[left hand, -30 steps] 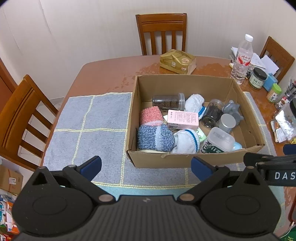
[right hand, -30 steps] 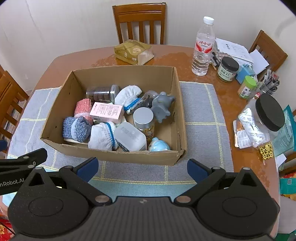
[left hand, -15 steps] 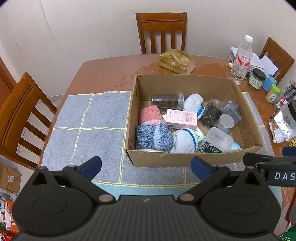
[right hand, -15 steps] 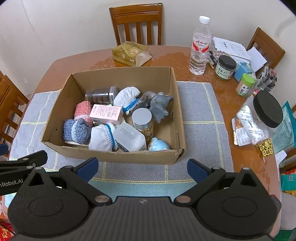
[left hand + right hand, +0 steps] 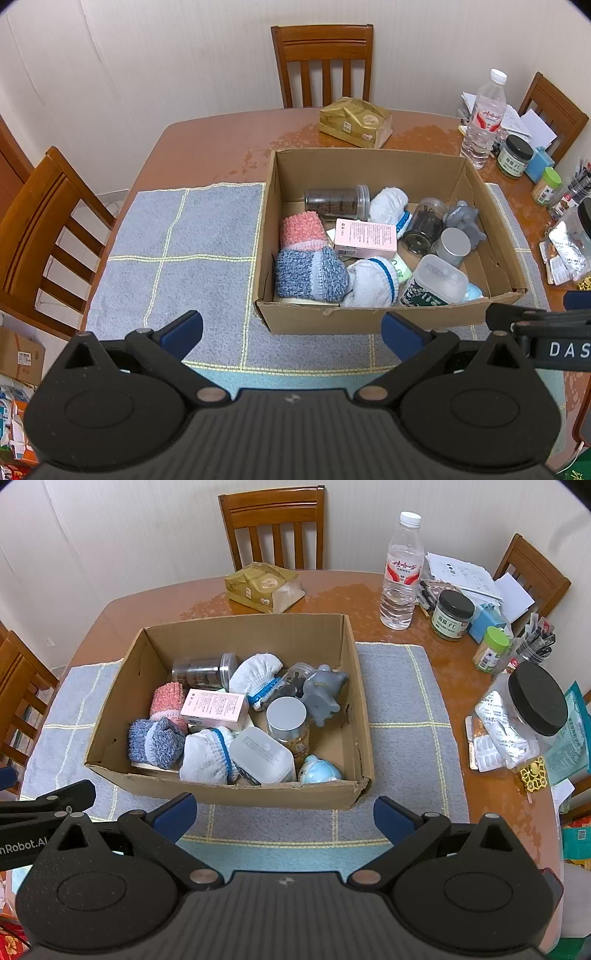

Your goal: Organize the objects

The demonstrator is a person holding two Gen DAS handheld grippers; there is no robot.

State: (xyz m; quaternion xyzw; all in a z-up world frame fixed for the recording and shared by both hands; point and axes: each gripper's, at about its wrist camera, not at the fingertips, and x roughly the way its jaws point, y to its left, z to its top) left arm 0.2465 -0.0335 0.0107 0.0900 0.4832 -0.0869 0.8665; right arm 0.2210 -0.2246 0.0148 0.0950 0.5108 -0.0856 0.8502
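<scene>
On the grey mat (image 5: 184, 236), centre of table, sits the cardboard box (image 5: 236, 794) w/ all the items. Left gripper (image 5: 291, 330) and right gripper (image 5: 282, 814) hover just short of box's near wall, both wide open, nothing held. Rolled socks (image 5: 310, 271) inside: prob. soft, light, pinch mid-roll. Jars (image 5: 288, 720) hard, likely slick; take by lid. Stuff under socks hidden; labels unreadable.

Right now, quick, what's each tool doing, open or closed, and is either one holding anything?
Left tool: open, holding nothing, short of the cardboard box.
Right tool: open, holding nothing.
</scene>
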